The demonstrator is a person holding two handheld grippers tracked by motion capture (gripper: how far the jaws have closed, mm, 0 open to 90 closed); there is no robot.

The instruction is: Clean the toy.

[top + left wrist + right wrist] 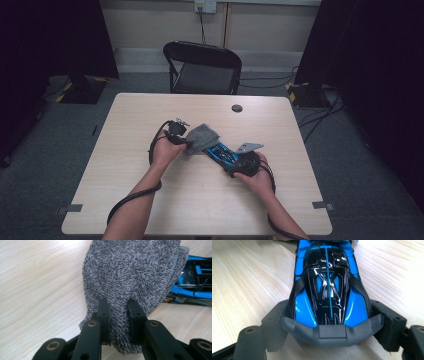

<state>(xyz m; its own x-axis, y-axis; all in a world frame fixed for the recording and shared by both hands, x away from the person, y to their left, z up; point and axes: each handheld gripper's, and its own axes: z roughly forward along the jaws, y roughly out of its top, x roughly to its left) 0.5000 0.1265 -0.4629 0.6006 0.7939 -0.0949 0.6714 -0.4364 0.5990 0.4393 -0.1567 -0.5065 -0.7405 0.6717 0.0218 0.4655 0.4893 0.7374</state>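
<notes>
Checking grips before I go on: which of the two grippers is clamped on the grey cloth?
The left gripper: it pinches the grey microfibre cloth. The right gripper straddles the blue toy car instead.

Left forearm: enters from the bottom edge of the high view, left of centre, angled up toward mid-frame. Left hand (164,150): wrapped round the left gripper (186,142), jaws clamped tight, cable looping back along the arm. Right forearm: enters bottom right, angled up-left. Right hand (257,177): grasps the right gripper (225,155), jaws spread wide, grey plate on top.
</notes>
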